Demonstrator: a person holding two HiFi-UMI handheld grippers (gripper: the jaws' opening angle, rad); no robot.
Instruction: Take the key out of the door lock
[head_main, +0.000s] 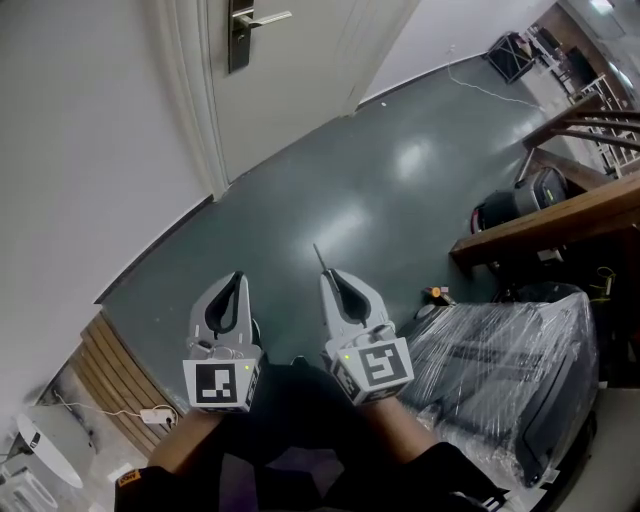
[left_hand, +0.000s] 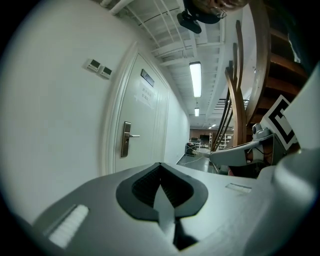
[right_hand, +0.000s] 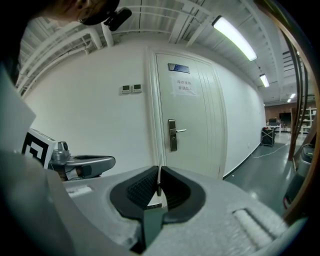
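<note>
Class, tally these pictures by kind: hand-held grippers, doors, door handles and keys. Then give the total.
hand-held gripper: 2, left and right
door: 1
door handle: 1
key: 1, between the right hand-held gripper's jaws
Total: 5

floor (head_main: 380, 190) is dark, smooth and pretty glossy, the lights bounce off it. door (head_main: 300, 80) looks like smooth white paint, lock plate (head_main: 240, 35) is brushed metal. left gripper (head_main: 236, 278) and right gripper (head_main: 332, 275) are matt grey plastic with black ribbed pads (right_hand: 142, 189). key (head_main: 319, 256) is thin bare metal. stair rail (head_main: 560, 220) is brown wood, wrapped bundle (head_main: 500, 350) is under crinkly shiny clear film
</note>
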